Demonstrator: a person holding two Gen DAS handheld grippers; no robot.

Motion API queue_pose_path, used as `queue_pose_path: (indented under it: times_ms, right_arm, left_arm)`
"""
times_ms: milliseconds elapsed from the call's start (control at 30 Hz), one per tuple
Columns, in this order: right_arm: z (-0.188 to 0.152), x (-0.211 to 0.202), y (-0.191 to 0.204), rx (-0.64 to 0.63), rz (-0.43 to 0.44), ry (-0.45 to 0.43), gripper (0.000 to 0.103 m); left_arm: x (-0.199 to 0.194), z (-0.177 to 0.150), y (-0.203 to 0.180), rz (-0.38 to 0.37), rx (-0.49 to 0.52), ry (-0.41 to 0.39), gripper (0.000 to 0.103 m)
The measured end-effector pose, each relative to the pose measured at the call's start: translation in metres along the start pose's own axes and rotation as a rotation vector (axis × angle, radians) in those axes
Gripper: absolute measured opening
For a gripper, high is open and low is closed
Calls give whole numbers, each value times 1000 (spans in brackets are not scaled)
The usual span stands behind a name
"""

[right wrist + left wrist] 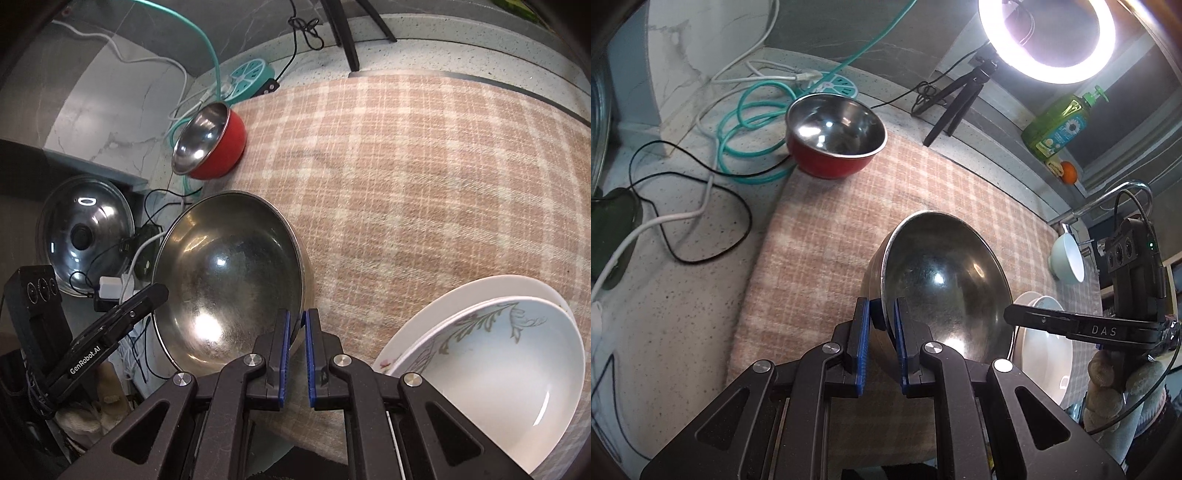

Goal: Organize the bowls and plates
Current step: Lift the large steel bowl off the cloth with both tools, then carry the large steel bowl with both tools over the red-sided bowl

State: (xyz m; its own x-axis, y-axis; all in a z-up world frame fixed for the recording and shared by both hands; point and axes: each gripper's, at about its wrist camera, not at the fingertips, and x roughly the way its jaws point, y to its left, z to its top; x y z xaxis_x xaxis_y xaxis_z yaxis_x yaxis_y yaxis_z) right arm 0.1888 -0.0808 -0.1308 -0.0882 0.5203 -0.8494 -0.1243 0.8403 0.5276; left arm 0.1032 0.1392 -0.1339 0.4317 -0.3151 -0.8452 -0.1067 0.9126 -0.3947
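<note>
A large steel bowl [945,280] is held tilted above the checked cloth [886,192]. My left gripper [882,310] is shut on its left rim. My right gripper [296,325] is shut on its right rim; the bowl also shows in the right wrist view [229,280]. A red bowl with a steel inside [836,134] sits at the cloth's far left corner; it also shows in the right wrist view [210,142]. A white floral bowl [491,373] rests on a white plate [517,286] at the right. A small pale bowl [1069,260] lies tilted further right.
Cables [750,110] and a teal power strip [838,83] lie on the counter at the back left. A ring light [1047,37] stands on a tripod [956,107] at the back. A soap bottle [1060,125], an orange [1070,172] and a pot lid [85,232] are around.
</note>
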Motion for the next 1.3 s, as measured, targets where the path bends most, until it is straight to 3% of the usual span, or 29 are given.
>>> queue_pose_path:
  times_ms: [567,1300]
  right_arm:
    - [-19,17,14,-46,2,48,8]
    - [-25,16,29,-92,17,44,9]
  left_arm:
    - [-1,-22,24,10,-40,31,11]
    - [3,-26,35,8,-64,37,11]
